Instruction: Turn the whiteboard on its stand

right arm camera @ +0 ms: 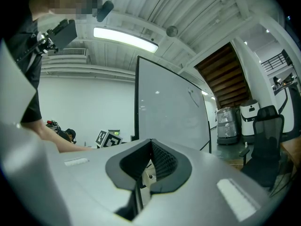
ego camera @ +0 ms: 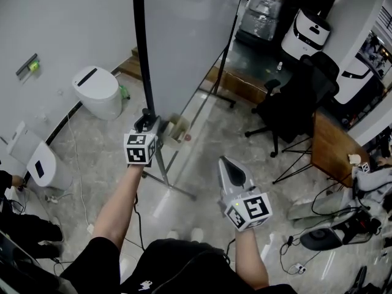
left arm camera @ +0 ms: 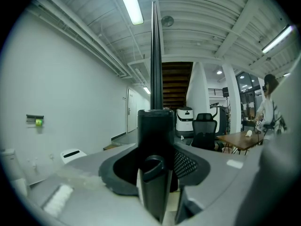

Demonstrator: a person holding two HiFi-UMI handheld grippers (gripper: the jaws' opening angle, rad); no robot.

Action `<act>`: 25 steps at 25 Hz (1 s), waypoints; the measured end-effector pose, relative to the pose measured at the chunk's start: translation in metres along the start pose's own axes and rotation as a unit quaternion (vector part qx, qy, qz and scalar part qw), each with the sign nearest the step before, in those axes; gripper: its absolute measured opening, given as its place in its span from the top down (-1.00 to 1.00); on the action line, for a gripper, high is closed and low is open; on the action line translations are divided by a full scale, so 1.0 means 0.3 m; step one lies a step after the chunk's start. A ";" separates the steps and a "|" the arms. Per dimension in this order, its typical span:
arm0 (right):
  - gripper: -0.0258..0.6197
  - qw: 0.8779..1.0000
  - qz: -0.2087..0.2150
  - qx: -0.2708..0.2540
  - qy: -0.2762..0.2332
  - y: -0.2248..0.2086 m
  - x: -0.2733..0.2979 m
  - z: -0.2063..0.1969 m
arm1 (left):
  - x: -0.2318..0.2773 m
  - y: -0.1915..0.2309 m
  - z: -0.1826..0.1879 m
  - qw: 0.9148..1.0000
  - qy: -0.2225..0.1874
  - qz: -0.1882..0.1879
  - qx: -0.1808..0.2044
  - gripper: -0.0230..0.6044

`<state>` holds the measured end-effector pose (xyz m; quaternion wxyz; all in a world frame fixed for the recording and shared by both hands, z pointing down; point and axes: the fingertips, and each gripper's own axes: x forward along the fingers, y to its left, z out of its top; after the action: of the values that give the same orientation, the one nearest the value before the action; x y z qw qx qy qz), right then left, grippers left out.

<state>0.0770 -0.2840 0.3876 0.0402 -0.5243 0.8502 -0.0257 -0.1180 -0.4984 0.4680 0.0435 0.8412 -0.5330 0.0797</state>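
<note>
The whiteboard (ego camera: 184, 35) stands upright on its wheeled metal stand (ego camera: 177, 187), seen nearly edge-on from above. My left gripper (ego camera: 147, 122) is shut on the board's black side frame (ego camera: 139, 41) near its lower end. In the left gripper view that frame (left arm camera: 154, 69) rises straight up from between the jaws of the left gripper (left arm camera: 157, 126). My right gripper (ego camera: 228, 164) hovers to the right of the stand, apart from the board, shut with nothing in it. The right gripper view shows the right gripper (right arm camera: 150, 142) with its jaws together, and the board's face (right arm camera: 169, 107) beyond.
A white rounded unit (ego camera: 98, 90) and another white unit (ego camera: 40, 164) stand by the left wall. A black office chair (ego camera: 294, 103) and a wooden table (ego camera: 334, 146) are at the right. Cables lie on the floor (ego camera: 294, 259). A person (ego camera: 12, 182) is at the left edge.
</note>
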 end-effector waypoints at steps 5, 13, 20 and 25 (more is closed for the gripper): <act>0.90 1.000 0.003 0.001 0.001 0.013 -0.008 -0.003 | -0.043 0.001 -0.009 1.000 0.000 0.001 -0.002 0.32; 0.90 1.000 0.012 0.000 0.000 0.041 0.001 0.007 | -0.128 0.015 -0.025 1.000 0.002 0.000 -0.001 0.32; 0.90 1.000 0.021 -0.001 -0.002 0.069 0.002 0.004 | -0.206 0.039 -0.042 1.000 0.002 0.004 0.000 0.32; 0.90 0.999 0.032 0.000 -0.002 0.101 0.007 -0.002 | -0.260 0.055 -0.053 1.000 0.003 0.002 0.004 0.32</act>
<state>0.0490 -0.2723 0.3854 0.0422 -0.4970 0.8664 -0.0231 -0.1669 -0.4336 0.4694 0.0413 0.8400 -0.5343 0.0848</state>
